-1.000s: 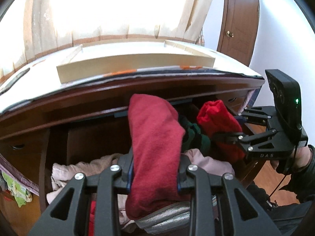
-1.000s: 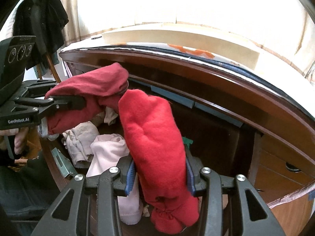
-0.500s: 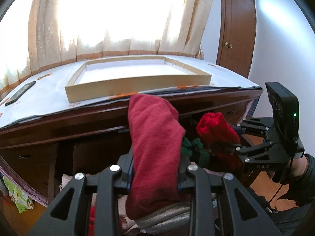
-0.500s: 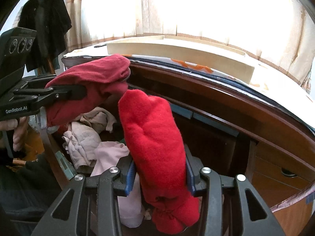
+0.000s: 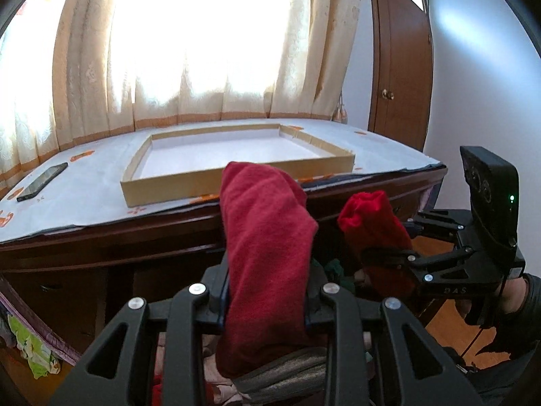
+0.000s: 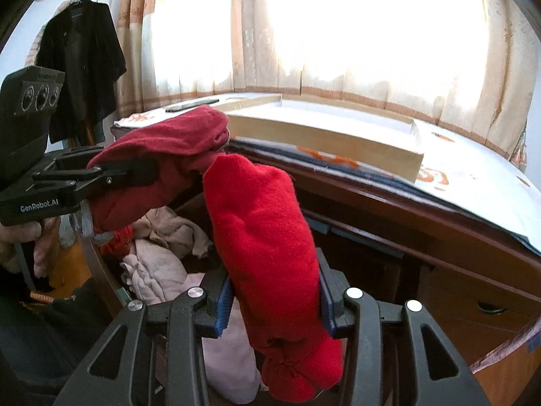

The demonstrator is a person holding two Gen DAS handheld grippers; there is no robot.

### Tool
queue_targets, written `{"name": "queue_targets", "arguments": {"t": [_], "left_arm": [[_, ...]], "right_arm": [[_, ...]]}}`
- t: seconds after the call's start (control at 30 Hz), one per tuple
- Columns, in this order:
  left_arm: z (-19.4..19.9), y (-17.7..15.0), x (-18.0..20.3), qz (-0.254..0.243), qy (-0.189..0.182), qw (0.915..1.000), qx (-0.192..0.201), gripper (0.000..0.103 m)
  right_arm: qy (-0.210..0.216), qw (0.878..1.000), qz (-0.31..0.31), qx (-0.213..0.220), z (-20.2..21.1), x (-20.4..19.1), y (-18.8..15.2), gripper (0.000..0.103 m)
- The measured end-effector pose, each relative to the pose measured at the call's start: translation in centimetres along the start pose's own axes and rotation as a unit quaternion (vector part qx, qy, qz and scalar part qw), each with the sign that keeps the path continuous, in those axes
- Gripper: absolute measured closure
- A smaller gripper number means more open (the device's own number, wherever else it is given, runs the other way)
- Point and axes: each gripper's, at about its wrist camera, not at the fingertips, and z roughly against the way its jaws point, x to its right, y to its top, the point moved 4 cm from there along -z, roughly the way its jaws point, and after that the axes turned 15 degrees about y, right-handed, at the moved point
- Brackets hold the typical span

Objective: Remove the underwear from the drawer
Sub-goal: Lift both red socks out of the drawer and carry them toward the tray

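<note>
My left gripper (image 5: 267,301) is shut on a dark red folded underwear (image 5: 267,237), held up in front of the dresser. It also shows in the right wrist view (image 6: 159,165), with the left gripper (image 6: 111,176) at the left. My right gripper (image 6: 274,301) is shut on a bright red underwear (image 6: 263,237), which also shows in the left wrist view (image 5: 372,223) with the right gripper (image 5: 392,253). Below both, the open drawer (image 6: 101,264) holds pink and beige clothes (image 6: 159,264).
The wooden dresser top (image 5: 84,203) carries a shallow cardboard tray (image 5: 236,172) and a dark phone (image 5: 42,182). Curtains (image 5: 203,50) hang behind. A brown door (image 5: 399,84) is at the right. A black garment (image 6: 84,67) hangs at the left.
Both grippers have risen with their red garments, from drawer level to above the dresser's edge; the tray's inside now shows. Both stay shut.
</note>
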Motion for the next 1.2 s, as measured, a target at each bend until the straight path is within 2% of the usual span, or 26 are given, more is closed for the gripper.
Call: {"name": "queue_targets", "arguments": {"t": [0.53,0.83,1.2], "left_arm": [[1.9,1.5,-0.5,0.012,0.008,0.9979,0.062,0.074],[3.2,2.2,-0.8,0.015,0.029,0.994,0.105,0.074],[4.1,2.8,-1.5,0.021,0.047,0.9905,0.127,0.074]], "right_arm": [[-0.006,0.998,0.01,0.066,2.9,-1.4,1.8,0.059],[-0.004,0.995,0.006,0.095,4.4,-2.1,2.7,0.059],[-0.004,0.993,0.003,0.119,5.1,-2.4,3.9,0.059]]}}
